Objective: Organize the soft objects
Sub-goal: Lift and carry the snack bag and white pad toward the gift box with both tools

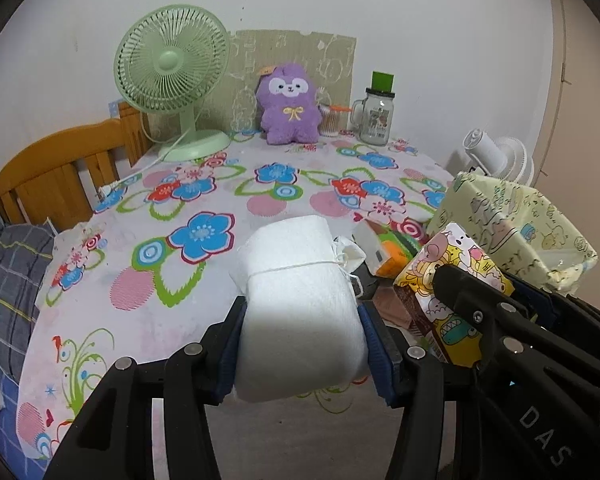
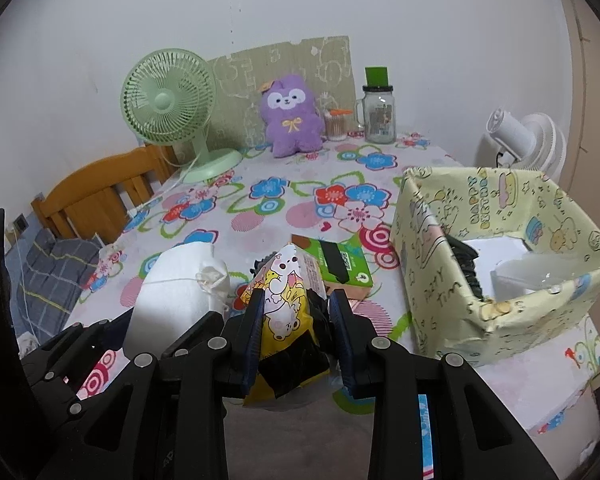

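"DAS" on right tongs (image 1: pixel 440 280); "HAPPY" on yellow box (image 2: pixel 500 248).

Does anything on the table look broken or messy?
Yes. The yellow cartoon box on the right looks battered: its front rim sags, and its paper wrap is crinkled and torn at the near corner. The cardboard sheet against the wall has a ragged top edge. Nothing looks spilled.

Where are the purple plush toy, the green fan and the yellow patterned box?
purple plush toy (image 1: pixel 287 114), left wrist view, belly.
green fan (image 1: pixel 171 60), left wrist view, grille centre.
yellow patterned box (image 2: pixel 432 280), right wrist view, front wall.
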Action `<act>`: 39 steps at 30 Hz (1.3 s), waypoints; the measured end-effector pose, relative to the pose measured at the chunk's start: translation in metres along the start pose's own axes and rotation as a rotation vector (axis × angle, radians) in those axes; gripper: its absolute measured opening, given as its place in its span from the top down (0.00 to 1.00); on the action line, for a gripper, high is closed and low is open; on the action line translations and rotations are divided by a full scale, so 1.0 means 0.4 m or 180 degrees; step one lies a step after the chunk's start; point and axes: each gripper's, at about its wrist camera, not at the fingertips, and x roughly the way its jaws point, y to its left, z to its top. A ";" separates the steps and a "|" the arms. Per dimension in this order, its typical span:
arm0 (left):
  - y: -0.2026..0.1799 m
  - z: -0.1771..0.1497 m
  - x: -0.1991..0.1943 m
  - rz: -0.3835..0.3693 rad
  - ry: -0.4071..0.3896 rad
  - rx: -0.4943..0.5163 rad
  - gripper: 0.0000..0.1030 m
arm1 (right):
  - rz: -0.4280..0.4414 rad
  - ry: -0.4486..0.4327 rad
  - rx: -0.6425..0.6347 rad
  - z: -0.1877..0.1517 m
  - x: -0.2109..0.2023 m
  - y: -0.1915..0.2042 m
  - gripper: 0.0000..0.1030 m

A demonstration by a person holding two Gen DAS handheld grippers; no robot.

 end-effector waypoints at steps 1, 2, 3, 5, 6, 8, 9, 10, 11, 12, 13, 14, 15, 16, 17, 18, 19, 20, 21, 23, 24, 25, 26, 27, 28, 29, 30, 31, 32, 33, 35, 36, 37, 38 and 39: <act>-0.003 0.002 -0.006 -0.0002 -0.0013 0.0005 0.46 | -0.0006 -0.0020 0.0000 0.002 -0.009 -0.001 0.65; -0.005 0.004 -0.012 -0.0003 -0.0027 0.0009 0.46 | -0.0010 -0.0028 0.0000 0.005 -0.014 -0.001 0.65; -0.010 0.006 -0.020 -0.0006 -0.0046 0.0017 0.46 | -0.0013 -0.0042 -0.0002 0.007 -0.022 -0.002 0.65; -0.016 0.009 -0.032 -0.0006 -0.0076 0.0027 0.46 | -0.0025 -0.0077 -0.0006 0.012 -0.038 -0.004 0.65; -0.019 0.012 -0.039 -0.0010 -0.0089 0.0034 0.46 | -0.0028 -0.0089 -0.0009 0.015 -0.046 -0.006 0.65; -0.025 0.017 -0.050 -0.0014 -0.0113 0.0044 0.46 | -0.0037 -0.0112 -0.0010 0.019 -0.058 -0.006 0.65; -0.029 0.020 -0.056 -0.0013 -0.0124 0.0049 0.46 | -0.0040 -0.0123 -0.0012 0.022 -0.066 -0.007 0.65; -0.032 0.023 -0.061 -0.0009 -0.0134 0.0055 0.46 | -0.0041 -0.0129 -0.0014 0.025 -0.071 -0.008 0.65; -0.035 0.026 -0.066 -0.0005 -0.0144 0.0059 0.46 | -0.0044 -0.0138 -0.0017 0.028 -0.078 -0.009 0.65; -0.039 0.031 -0.072 -0.0001 -0.0158 0.0066 0.46 | -0.0049 -0.0148 -0.0024 0.032 -0.083 -0.010 0.65; -0.042 0.033 -0.077 0.0004 -0.0168 0.0069 0.46 | -0.0052 -0.0158 -0.0029 0.035 -0.088 -0.010 0.65; -0.044 0.036 -0.082 0.0007 -0.0178 0.0071 0.46 | -0.0053 -0.0170 -0.0032 0.038 -0.093 -0.011 0.65; -0.047 0.040 -0.088 0.0008 -0.0194 0.0076 0.46 | -0.0051 -0.0181 -0.0040 0.043 -0.101 -0.011 0.65; -0.050 0.043 -0.092 0.0008 -0.0202 0.0083 0.46 | -0.0056 -0.0189 -0.0046 0.047 -0.105 -0.011 0.65; -0.053 0.045 -0.096 0.0010 -0.0212 0.0088 0.46 | -0.0061 -0.0199 -0.0048 0.050 -0.110 -0.012 0.65; -0.057 0.049 -0.101 0.0009 -0.0222 0.0096 0.46 | -0.0066 -0.0206 -0.0053 0.054 -0.115 -0.013 0.65; -0.061 0.053 -0.106 0.0008 -0.0232 0.0107 0.46 | -0.0079 -0.0214 -0.0055 0.058 -0.121 -0.015 0.65; -0.064 0.056 -0.109 0.0010 -0.0238 0.0113 0.46 | -0.0090 -0.0225 -0.0050 0.062 -0.126 -0.018 0.65; -0.069 0.060 -0.113 0.0008 -0.0251 0.0127 0.46 | -0.0096 -0.0230 -0.0050 0.067 -0.130 -0.022 0.65; -0.076 0.067 -0.118 0.0013 -0.0274 0.0145 0.46 | -0.0124 -0.0252 -0.0043 0.073 -0.138 -0.027 0.65; -0.080 0.069 -0.122 0.0008 -0.0286 0.0159 0.46 | -0.0133 -0.0258 -0.0043 0.075 -0.139 -0.029 0.65; -0.084 0.072 -0.124 0.0000 -0.0294 0.0171 0.46 | -0.0145 -0.0267 -0.0041 0.079 -0.143 -0.032 0.65; -0.088 0.076 -0.126 -0.0005 -0.0297 0.0178 0.46 | -0.0156 -0.0272 -0.0038 0.083 -0.145 -0.035 0.65; -0.092 0.080 -0.127 -0.0011 -0.0301 0.0189 0.46 | -0.0167 -0.0273 -0.0037 0.088 -0.147 -0.037 0.65; -0.095 0.083 -0.127 -0.0014 -0.0302 0.0195 0.46 | -0.0174 -0.0277 -0.0035 0.091 -0.148 -0.040 0.65; -0.098 0.087 -0.128 -0.0014 -0.0308 0.0200 0.46 | -0.0177 -0.0281 -0.0033 0.094 -0.150 -0.042 0.65; -0.100 0.091 -0.130 -0.0015 -0.0313 0.0206 0.46 | -0.0183 -0.0286 -0.0036 0.100 -0.151 -0.044 0.65; -0.102 0.095 -0.130 -0.0013 -0.0315 0.0208 0.46 | -0.0190 -0.0292 -0.0037 0.104 -0.152 -0.045 0.65; -0.104 0.099 -0.131 -0.0011 -0.0321 0.0210 0.46 | -0.0192 -0.0301 -0.0040 0.110 -0.154 -0.047 0.65; -0.105 0.103 -0.133 -0.0007 -0.0335 0.0215 0.46 | -0.0192 -0.0307 -0.0044 0.113 -0.155 -0.049 0.65; -0.108 0.110 -0.134 0.0007 -0.0355 0.0224 0.46 | -0.0204 -0.0315 -0.0061 0.122 -0.156 -0.051 0.65; -0.112 0.115 -0.134 0.0013 -0.0365 0.0229 0.46 | -0.0220 -0.0330 -0.0085 0.128 -0.158 -0.053 0.65; -0.114 0.118 -0.135 0.0018 -0.0368 0.0229 0.46 | -0.0228 -0.0335 -0.0094 0.131 -0.158 -0.055 0.65; -0.118 0.123 -0.136 0.0018 -0.0376 0.0234 0.46 | -0.0232 -0.0340 -0.0101 0.134 -0.159 -0.057 0.65; -0.124 0.127 -0.136 0.0025 -0.0383 0.0240 0.46 | -0.0237 -0.0344 -0.0103 0.138 -0.159 -0.060 0.65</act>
